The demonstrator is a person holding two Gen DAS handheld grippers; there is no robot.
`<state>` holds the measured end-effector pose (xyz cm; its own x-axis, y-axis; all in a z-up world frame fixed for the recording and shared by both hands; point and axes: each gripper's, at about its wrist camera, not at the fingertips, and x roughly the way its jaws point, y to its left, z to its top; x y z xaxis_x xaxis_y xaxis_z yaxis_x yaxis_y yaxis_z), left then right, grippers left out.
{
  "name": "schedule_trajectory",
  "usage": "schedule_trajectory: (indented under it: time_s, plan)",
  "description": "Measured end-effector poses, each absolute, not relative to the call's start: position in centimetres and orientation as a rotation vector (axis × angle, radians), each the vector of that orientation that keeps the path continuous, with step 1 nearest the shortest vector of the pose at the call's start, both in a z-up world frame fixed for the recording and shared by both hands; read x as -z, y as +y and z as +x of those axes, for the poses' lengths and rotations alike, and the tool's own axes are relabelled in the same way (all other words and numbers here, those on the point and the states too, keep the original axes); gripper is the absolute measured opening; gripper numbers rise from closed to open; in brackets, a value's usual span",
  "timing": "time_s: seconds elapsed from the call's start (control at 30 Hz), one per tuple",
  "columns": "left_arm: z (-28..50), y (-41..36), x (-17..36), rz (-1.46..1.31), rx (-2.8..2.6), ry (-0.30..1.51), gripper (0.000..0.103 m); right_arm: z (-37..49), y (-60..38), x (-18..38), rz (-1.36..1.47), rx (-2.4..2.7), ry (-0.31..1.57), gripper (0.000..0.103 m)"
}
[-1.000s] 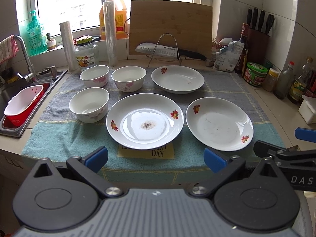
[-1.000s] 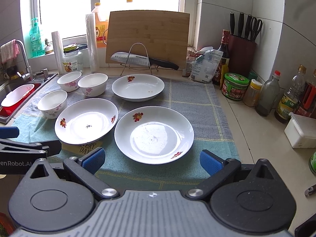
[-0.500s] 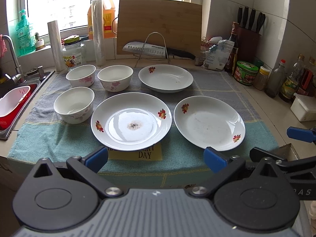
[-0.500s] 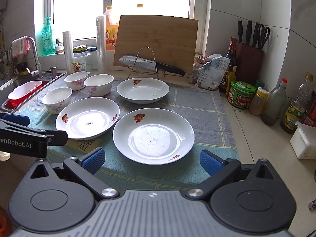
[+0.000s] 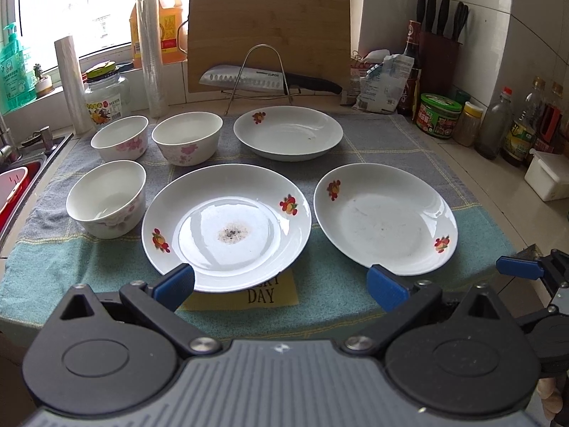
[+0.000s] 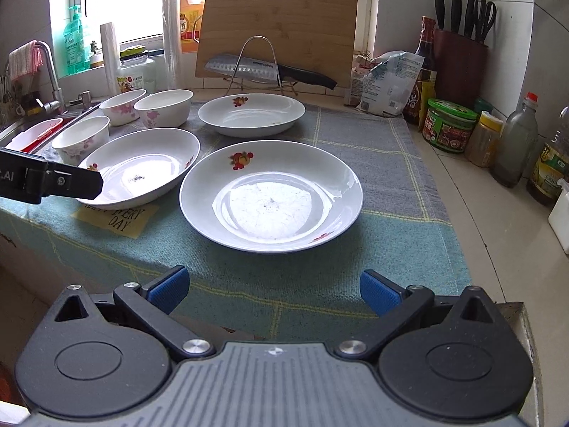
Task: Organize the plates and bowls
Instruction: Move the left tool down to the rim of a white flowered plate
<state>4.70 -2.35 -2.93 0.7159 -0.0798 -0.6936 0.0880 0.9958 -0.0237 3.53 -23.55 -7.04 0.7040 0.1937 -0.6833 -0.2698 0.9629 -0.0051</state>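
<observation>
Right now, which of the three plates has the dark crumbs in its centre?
The front-left plate, beside the nearest bowl. It has a dark speckled patch in the middle; the other two plates look nearly clean.

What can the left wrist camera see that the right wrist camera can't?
Only the left wrist view shows the right gripper's blue-tipped fingers at its right edge. Only the right wrist view shows the pink cloth draped on the metal tap and the black scissors in the knife block. Both show three white flowered bowls, three white fruit-patterned plates, the steel knife on its wire stand and the wooden chopping board.
</observation>
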Motion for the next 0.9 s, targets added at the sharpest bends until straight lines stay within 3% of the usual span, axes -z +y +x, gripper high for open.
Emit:
schedule_trajectory:
  time_s: [0.9]
  plan:
    - [12.2, -1.9, 3.8, 0.147, 0.349, 0.811, 0.102, 8.7, -22.3, 11.9, -0.105, -0.257, 0.711, 0.103]
